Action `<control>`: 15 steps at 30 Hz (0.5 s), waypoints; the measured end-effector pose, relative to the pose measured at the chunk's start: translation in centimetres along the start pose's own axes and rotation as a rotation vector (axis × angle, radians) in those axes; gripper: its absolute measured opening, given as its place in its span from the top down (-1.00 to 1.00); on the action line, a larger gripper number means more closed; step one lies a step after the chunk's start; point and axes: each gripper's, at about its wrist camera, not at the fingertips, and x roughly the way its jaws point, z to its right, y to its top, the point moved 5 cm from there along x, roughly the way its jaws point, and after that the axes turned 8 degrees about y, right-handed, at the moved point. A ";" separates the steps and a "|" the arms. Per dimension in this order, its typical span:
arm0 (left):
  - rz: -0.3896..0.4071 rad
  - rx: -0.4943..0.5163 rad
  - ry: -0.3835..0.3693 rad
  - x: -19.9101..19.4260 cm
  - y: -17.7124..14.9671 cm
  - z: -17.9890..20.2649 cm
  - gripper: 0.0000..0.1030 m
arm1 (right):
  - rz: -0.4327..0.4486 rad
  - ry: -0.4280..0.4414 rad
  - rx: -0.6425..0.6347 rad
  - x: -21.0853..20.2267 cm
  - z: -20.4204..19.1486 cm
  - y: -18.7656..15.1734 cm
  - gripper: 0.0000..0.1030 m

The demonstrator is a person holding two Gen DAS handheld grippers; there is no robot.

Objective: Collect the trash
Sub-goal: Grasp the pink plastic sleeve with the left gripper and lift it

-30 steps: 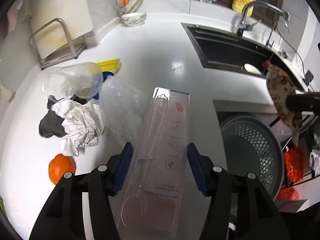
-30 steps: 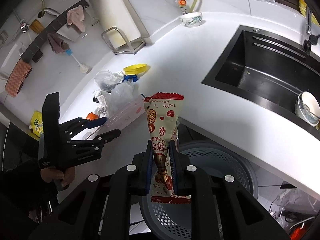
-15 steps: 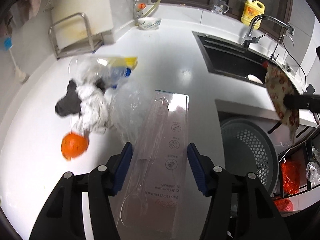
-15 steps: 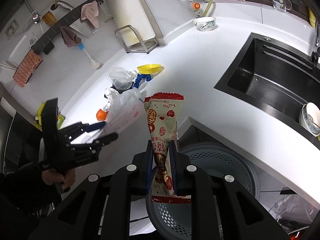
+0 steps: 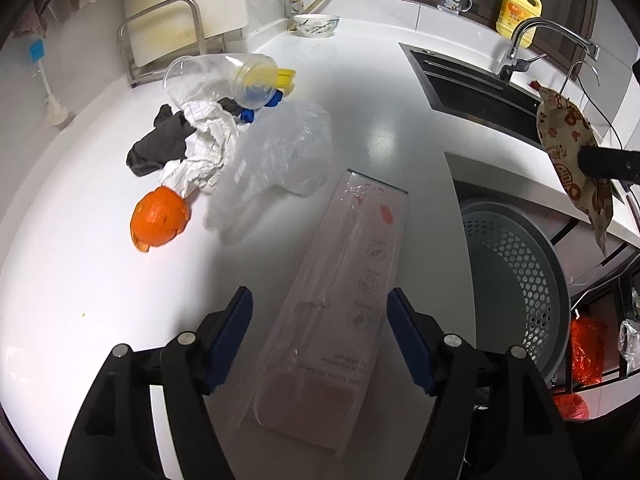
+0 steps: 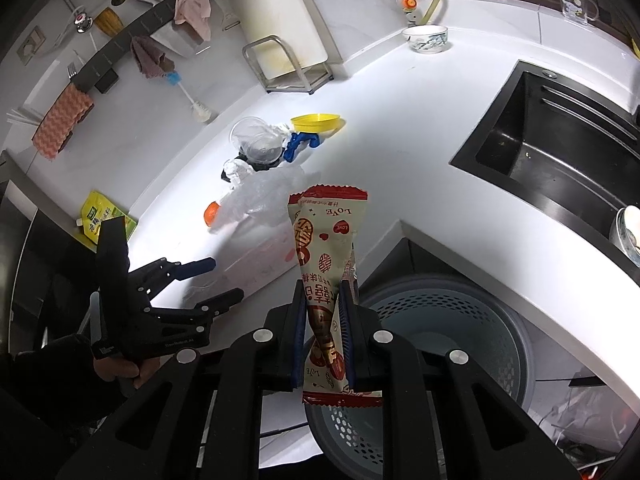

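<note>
A long clear plastic package (image 5: 344,288) lies flat on the white counter (image 5: 80,280), between the blue pads of my left gripper (image 5: 320,312). Its jaws are opening and the pads stand off the package sides. In the right wrist view the left gripper (image 6: 216,280) hovers at the counter's front edge, held by a hand. My right gripper (image 6: 323,320) is shut on a red and cream snack wrapper (image 6: 326,240), held upright over the grey perforated basket (image 6: 460,320). The wrapper (image 5: 568,148) also shows at the right of the left wrist view.
Behind the package lie a clear plastic bag (image 5: 280,160), an orange peel (image 5: 160,220), crumpled paper (image 5: 204,152), a dark cloth (image 5: 156,148) and a tipped clear cup (image 5: 216,76). The basket (image 5: 520,280) stands below the counter corner. The black sink (image 5: 472,88) is at the right.
My left gripper's jaws have spread wider and no longer clamp the clear package, which now rests on the counter. The left hand shifted along the counter. The right gripper keeps its wrapper.
</note>
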 end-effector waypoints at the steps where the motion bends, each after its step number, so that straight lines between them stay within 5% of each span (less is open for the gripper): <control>1: -0.004 0.006 0.009 0.1 -0.2 0.0 -0.32 | -0.002 0.003 -0.001 0.1 -0.1 0.0 0.70; 13: 0.007 0.091 0.008 1.8 1.3 2.5 -0.41 | -0.026 0.017 0.002 0.7 -0.1 -0.4 0.70; 15: 0.003 0.084 -0.016 1.9 1.5 2.7 -0.26 | -0.022 0.010 0.001 0.5 0.1 -0.4 0.70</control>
